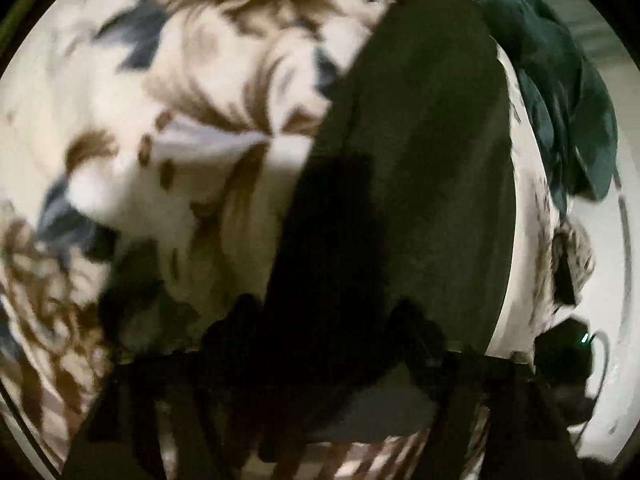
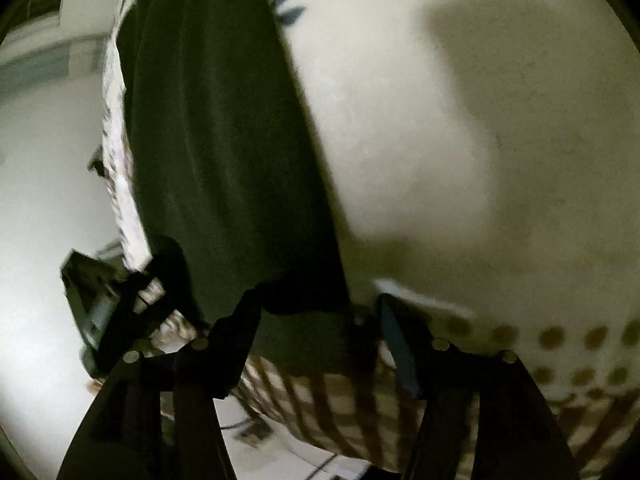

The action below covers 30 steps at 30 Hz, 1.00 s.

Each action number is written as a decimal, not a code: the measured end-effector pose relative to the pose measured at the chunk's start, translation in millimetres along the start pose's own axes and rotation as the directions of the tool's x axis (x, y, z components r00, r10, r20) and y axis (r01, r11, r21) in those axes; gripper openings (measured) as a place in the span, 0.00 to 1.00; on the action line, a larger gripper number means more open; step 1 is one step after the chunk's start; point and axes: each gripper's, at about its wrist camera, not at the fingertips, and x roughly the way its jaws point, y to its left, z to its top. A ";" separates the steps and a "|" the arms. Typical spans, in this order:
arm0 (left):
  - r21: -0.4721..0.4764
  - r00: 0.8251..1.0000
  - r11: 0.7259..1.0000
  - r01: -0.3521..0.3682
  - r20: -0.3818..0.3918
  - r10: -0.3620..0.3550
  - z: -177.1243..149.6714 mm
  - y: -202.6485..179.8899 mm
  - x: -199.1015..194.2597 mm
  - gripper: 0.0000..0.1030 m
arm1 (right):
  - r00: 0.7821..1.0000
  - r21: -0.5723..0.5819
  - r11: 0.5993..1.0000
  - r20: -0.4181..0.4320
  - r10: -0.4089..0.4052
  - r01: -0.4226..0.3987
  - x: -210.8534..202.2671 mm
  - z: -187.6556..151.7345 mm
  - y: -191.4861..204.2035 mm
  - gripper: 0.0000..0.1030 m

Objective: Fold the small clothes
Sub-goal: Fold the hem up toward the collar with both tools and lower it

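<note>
1. Left wrist view: the left hand-held gripper (image 1: 326,320) points down at a dark green garment (image 1: 420,140). Its jaws stand a little apart, with the cloth lying between and under them; blur and shadow hide whether the pads press on it.
2. The garment runs as a long band away from the fingers, across a bedspread (image 1: 180,100) patterned in cream, brown and blue.
3. A second, teal-coloured heap of cloth (image 1: 560,92) lies beyond the garment's far edge, near the bed's side.
4. Right wrist view: the right hand-held gripper (image 2: 320,312) has its jaws wide apart. The dark green garment (image 2: 224,140) has its near edge lying between the fingers, not pinched.
5. Past the right finger lies a plain cream stretch of bedspread (image 2: 500,120), with dots and brown checks nearer the camera.
</note>
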 end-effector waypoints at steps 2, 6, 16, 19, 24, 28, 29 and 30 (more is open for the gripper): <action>-0.013 0.999 0.999 0.038 0.005 -0.038 -4.1 0.7 -8.8 0.13 | 0.999 -0.001 0.999 -0.004 0.040 -0.040 6.4 -1.5 5.6 0.60; -0.063 0.995 0.993 0.099 0.034 -0.097 -7.1 1.5 -24.6 0.11 | 0.998 0.057 0.997 0.019 0.051 -0.052 9.5 -5.7 1.4 0.12; -0.116 0.959 0.952 0.282 0.053 -0.277 36.1 -33.4 -87.8 0.10 | 0.980 0.032 0.990 0.151 0.132 -0.138 -76.5 -7.2 61.0 0.11; -0.147 0.938 0.926 0.348 0.061 -0.342 82.5 -45.2 -87.5 0.10 | 0.967 -0.009 0.989 0.207 0.146 -0.147 -100.0 21.7 93.1 0.11; -0.155 0.914 0.901 0.405 0.086 -0.396 188.5 -63.1 -61.7 0.11 | 0.939 -0.070 0.991 0.319 0.132 -0.116 -116.9 122.4 145.7 0.11; -0.140 0.909 0.898 0.417 0.044 -0.416 278.4 -76.6 -9.0 0.20 | 0.919 -0.077 0.996 0.390 0.068 -0.041 -117.3 222.7 166.7 0.12; -0.151 0.911 0.899 0.411 0.041 -0.410 296.8 -75.3 3.6 0.23 | 0.921 -0.074 0.997 0.385 0.060 -0.034 -114.2 248.2 169.2 0.15; -0.160 0.907 0.893 0.420 0.049 -0.418 307.7 -71.6 8.3 0.32 | 0.931 -0.060 0.998 0.362 0.037 -0.016 -110.2 272.8 169.8 0.17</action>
